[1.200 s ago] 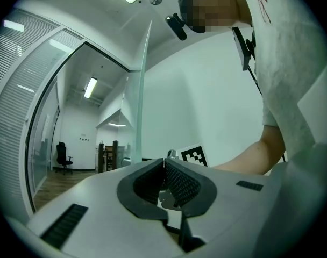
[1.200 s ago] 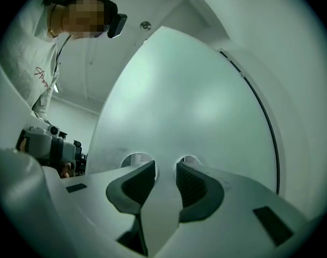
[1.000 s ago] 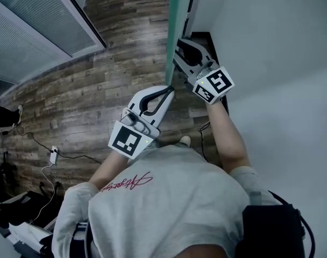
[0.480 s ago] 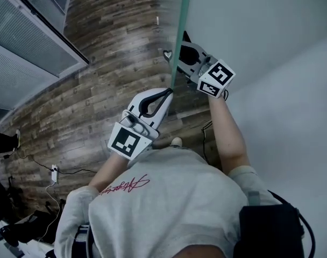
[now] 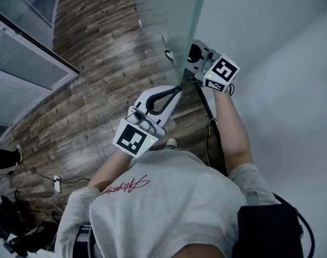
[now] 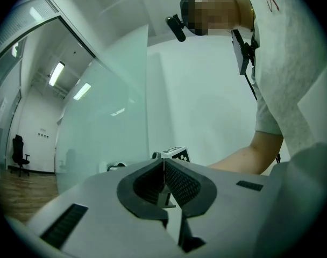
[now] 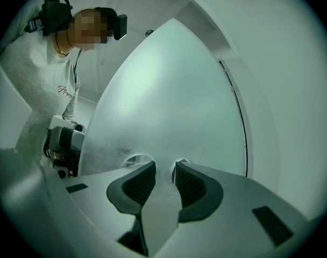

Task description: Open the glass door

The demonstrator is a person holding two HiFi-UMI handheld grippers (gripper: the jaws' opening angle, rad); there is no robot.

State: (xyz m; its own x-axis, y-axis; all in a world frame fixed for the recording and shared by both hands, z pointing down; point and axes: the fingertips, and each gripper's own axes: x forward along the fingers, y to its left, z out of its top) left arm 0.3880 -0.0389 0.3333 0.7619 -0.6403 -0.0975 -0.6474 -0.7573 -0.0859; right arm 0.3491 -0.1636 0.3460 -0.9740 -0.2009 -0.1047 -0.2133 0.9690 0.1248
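Down the middle of the head view stands the glass door (image 5: 166, 15), its free edge between both grippers. The right gripper (image 5: 193, 54), jaws slightly spread and empty, faces the pane's wall side. The left gripper (image 5: 176, 90), jaws pressed together, noses against the edge below a small handle fitting (image 5: 168, 52). The door seems mid-swing; next, an even push along its arc.

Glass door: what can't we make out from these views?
- Right gripper, right gripper view: jaws apart round a pale strip; handle or glass door edge, cannot tell.
- Left gripper, left gripper view: jaws together; contact with the door edge hidden by its own body.
- Door fitting, head view: too small to identify.
- Door's far end, head view: cut off by the top edge.
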